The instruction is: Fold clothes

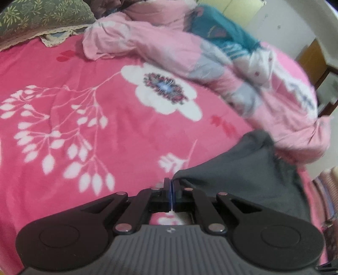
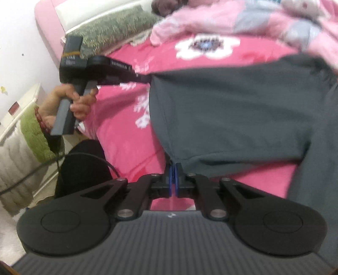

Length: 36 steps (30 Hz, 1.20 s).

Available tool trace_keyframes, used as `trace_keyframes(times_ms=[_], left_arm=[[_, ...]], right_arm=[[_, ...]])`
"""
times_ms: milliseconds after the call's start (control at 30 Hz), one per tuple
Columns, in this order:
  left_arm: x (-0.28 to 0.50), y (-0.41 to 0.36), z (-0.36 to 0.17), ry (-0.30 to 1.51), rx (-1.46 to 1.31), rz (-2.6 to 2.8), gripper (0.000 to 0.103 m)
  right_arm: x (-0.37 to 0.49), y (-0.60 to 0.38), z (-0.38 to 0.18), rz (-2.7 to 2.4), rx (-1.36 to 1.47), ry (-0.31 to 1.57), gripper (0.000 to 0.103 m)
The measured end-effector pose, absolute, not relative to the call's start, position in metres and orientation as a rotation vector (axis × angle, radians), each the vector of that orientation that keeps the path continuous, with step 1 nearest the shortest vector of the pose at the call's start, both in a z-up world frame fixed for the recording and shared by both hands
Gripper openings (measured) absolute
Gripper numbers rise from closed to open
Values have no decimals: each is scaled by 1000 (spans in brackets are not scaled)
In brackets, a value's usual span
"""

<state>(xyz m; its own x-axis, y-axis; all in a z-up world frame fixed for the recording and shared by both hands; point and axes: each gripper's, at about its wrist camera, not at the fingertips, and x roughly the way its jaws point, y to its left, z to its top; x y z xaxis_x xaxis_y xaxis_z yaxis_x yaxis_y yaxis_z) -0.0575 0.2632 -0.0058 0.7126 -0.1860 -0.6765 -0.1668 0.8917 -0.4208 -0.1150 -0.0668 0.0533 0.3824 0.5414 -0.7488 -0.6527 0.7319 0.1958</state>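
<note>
A dark grey garment (image 2: 232, 110) lies spread over the pink flowered bed cover (image 2: 126, 131). In the left wrist view it (image 1: 243, 169) lies at the lower right. My left gripper (image 1: 171, 186) is shut on a corner of the grey garment; from the right wrist view it (image 2: 147, 78) grips the garment's far left corner, held by a hand. My right gripper (image 2: 174, 171) is shut on the garment's near edge. The cloth stretches between the two grippers, lifted slightly off the bed.
A crumpled pink quilt (image 1: 190, 52) with a teal garment (image 1: 221, 31) on it lies across the far side of the bed. A green patterned pillow (image 1: 42, 17) sits at the head. The bed edge, a cable and bedside items (image 2: 25, 131) are at the left.
</note>
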Motion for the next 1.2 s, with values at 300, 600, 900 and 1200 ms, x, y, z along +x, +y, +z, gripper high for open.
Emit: trace_keyframes(times_ms=[300, 600, 900, 1200], left_arm=[[-75, 281, -1, 757, -452, 117, 14], [-75, 230, 43, 663, -391, -14, 41], [-5, 106, 25, 718, -342, -300, 48], [-3, 64, -35, 765, -313, -313, 46]], right_arm=[[-128, -61, 29, 838, -146, 956, 22], [-110, -109, 63, 743, -19, 797, 23], [18, -186, 109, 503, 149, 713, 41], [225, -210, 77, 320, 500, 913, 51]])
